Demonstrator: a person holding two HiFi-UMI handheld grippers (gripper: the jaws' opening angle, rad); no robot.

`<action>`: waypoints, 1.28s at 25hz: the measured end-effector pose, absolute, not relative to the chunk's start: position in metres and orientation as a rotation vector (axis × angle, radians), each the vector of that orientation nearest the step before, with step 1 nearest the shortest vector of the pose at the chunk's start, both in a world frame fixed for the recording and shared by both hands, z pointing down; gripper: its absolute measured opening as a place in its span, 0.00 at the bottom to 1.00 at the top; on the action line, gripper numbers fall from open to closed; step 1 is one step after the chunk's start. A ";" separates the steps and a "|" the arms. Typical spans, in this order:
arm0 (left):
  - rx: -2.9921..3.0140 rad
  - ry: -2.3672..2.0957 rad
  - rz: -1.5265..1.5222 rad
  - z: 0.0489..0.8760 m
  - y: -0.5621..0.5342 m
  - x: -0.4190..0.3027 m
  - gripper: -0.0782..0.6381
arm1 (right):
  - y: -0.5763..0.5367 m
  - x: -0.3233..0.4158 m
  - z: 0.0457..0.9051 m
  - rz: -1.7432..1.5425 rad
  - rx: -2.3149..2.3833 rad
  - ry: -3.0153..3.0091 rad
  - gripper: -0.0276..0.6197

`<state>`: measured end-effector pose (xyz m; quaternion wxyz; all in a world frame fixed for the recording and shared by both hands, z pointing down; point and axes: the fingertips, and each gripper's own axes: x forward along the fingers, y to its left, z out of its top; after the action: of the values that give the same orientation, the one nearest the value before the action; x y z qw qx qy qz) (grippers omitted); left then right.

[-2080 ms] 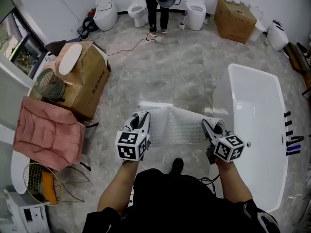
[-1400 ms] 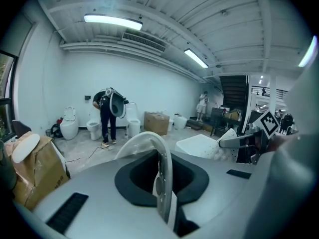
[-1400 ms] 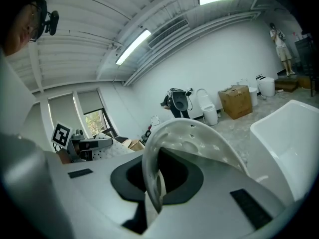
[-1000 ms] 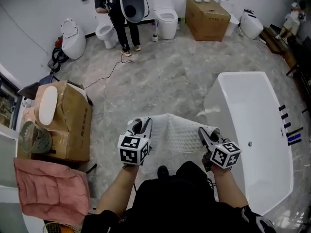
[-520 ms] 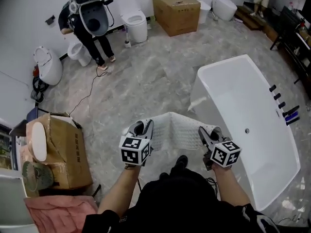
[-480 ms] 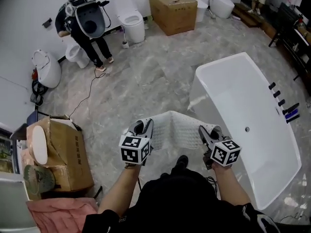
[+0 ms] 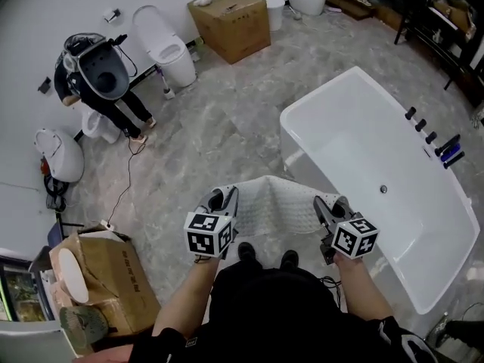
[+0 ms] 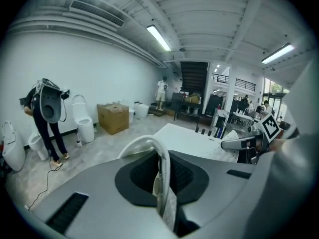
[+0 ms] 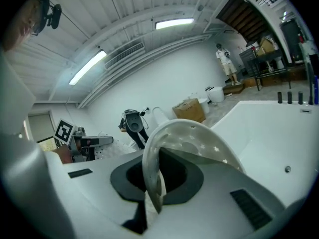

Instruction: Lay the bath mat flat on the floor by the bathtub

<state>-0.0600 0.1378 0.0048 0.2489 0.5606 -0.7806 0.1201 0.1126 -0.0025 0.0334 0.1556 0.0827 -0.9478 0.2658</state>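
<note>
The left tool (image 7: 220, 200) and right tool (image 7: 325, 204) each pinch a near corner of the mat (image 7: 274, 201), holding it spread above the floor (image 7: 219, 127) at 12 o'clock, tub (image 7: 363, 150) at 2 o'clock, probably so it lands uncreased.
</note>
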 end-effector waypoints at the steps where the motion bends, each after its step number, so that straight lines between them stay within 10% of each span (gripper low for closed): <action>1: 1.556 -2.105 0.337 0.006 0.125 -0.063 0.14 | -0.011 0.113 0.036 0.770 0.276 -2.709 0.08; 23: 2.284 -1.492 0.513 0.003 -0.066 -0.166 0.14 | -0.068 0.060 0.006 0.857 1.301 -2.563 0.08; 32: 2.376 -1.232 0.532 0.032 -0.073 -0.100 0.14 | -0.014 0.120 0.028 0.953 1.539 -2.385 0.08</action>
<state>-0.0996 -0.0730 0.0317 0.2051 0.8522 -0.4420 0.1908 0.1195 -0.0136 0.0284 0.0738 0.5126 -0.7944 0.3174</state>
